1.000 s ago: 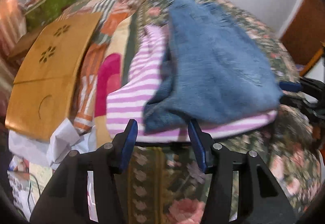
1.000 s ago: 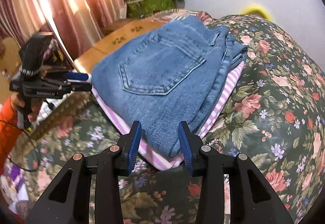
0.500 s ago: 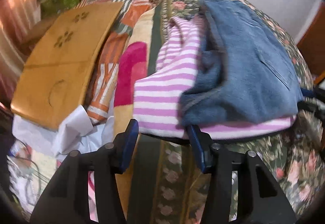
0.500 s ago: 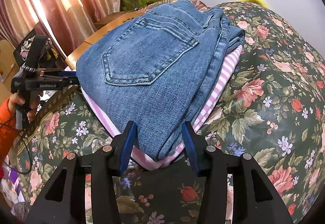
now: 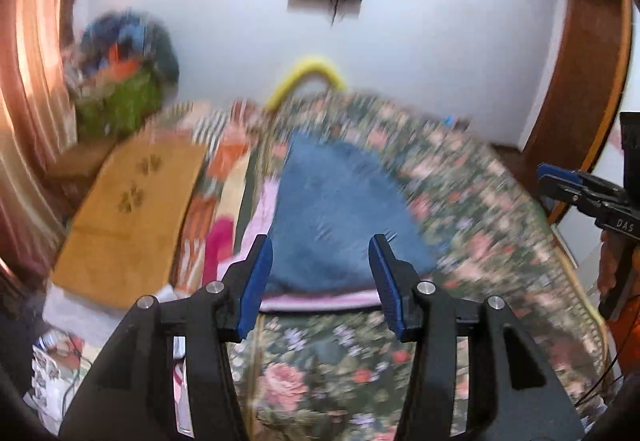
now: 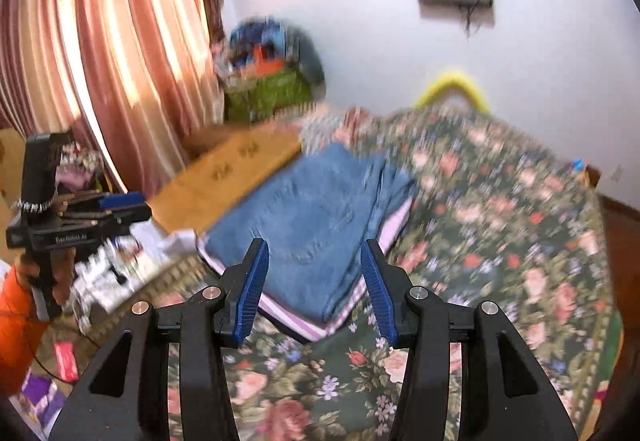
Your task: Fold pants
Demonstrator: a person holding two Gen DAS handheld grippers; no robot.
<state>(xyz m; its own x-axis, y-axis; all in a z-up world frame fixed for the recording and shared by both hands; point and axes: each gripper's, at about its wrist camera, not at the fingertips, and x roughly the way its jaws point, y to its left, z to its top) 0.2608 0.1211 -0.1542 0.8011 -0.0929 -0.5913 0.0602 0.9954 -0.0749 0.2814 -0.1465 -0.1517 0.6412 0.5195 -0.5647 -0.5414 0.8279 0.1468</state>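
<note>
A: Where are the pants [image 5: 336, 209] now?

B: I see them folded on a pink striped cloth [image 6: 394, 229], which lies on the floral bedspread [image 6: 500, 209]. Half a second ago both my grippers were low at the edge of this pile; now both are pulled back and raised, and the pile looks farther away.

A: And the grippers?

B: The left gripper [image 5: 322, 283] is spread wide and holds nothing. The right gripper [image 6: 314, 287] is the same, fingers well apart, nothing between them.

A: Do the views differ?

B: The right view shows the curtain [image 6: 100, 53] and the back pocket seams; the left view shows a wooden door frame [image 5: 580, 89]. Both are blurred.

A: Any containers?

B: A green bag [image 6: 266, 97] near the wall, filled with colourful things I cannot identify.
</note>
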